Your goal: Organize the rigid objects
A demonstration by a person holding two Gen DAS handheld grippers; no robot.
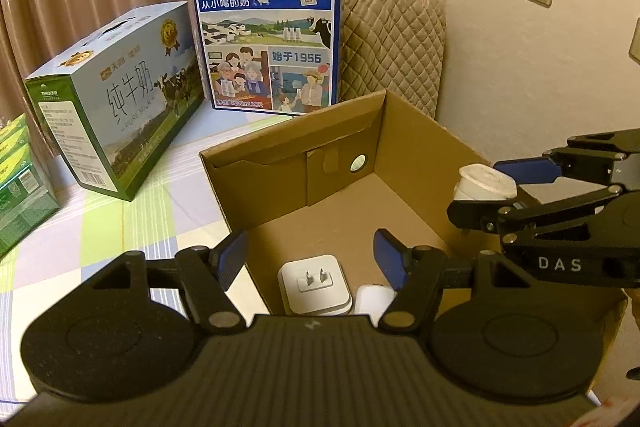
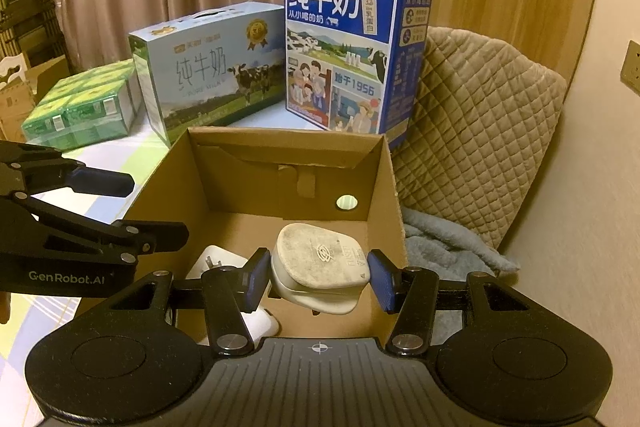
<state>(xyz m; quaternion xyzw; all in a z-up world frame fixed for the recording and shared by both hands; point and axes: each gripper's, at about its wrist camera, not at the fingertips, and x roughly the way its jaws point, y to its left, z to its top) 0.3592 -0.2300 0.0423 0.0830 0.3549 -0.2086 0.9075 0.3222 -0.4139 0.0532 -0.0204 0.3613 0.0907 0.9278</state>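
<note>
Holding white plug (image 2: 320, 267) over cardboard box (image 2: 384, 179): right hand-held gripper (image 2: 318, 277); left hand-held gripper (image 1: 310, 255) released; charger (image 1: 314, 285) inside.

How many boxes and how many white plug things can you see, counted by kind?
Milk cartons with handles: 2, the blue milk carton and the pale green milk carton.
Green shrink-wrapped pack: 1.
Open cardboard box: 1.
White plug things: 3, the charger with prongs up, the white block beside it, and the dirty white plug in the right gripper.
Total: 7.

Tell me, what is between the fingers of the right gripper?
A worn white plug adapter, gripped over the open cardboard box; the right wrist view shows it best.
</note>
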